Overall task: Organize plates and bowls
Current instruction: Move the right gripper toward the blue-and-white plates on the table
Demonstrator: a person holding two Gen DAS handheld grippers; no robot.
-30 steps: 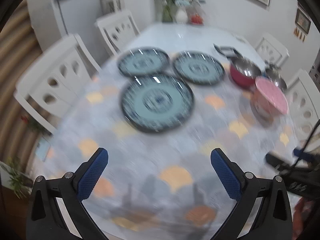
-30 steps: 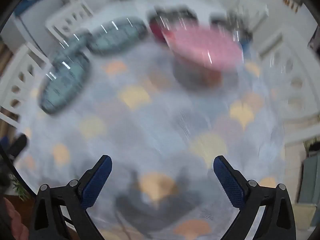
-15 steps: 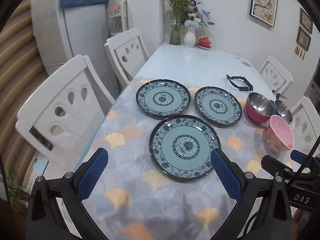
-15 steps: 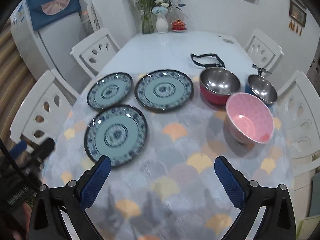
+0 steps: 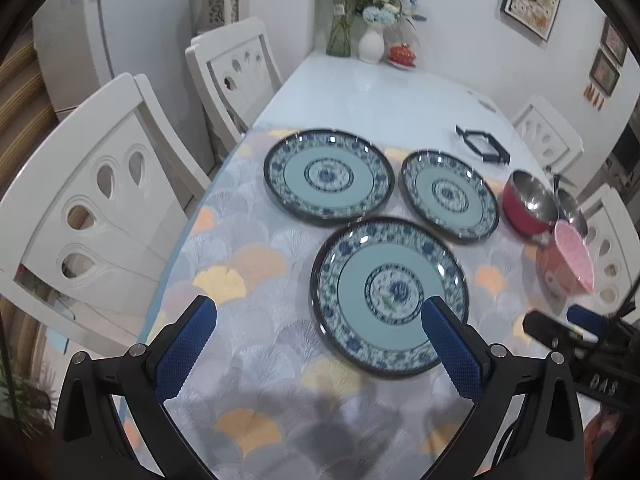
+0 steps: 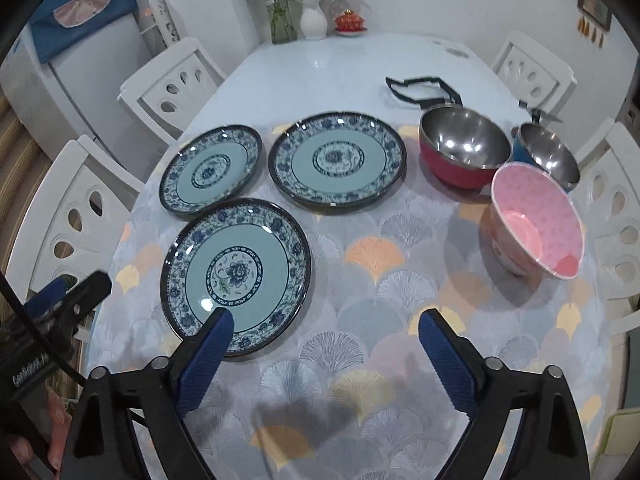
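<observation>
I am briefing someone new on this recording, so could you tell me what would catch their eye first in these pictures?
Three blue-and-white patterned plates lie apart in a triangle on the fan-patterned tablecloth: the nearest plate in front, two plates behind it. To their right a pink bowl tilts in front of a red steel-lined bowl and a blue steel-lined bowl. Both the left gripper and right gripper hover open and empty near the table's close edge.

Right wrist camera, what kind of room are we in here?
Most likely a home dining room: a long white table ringed by white chairs, a vase of flowers at the far end, and a fridge beside it.
</observation>
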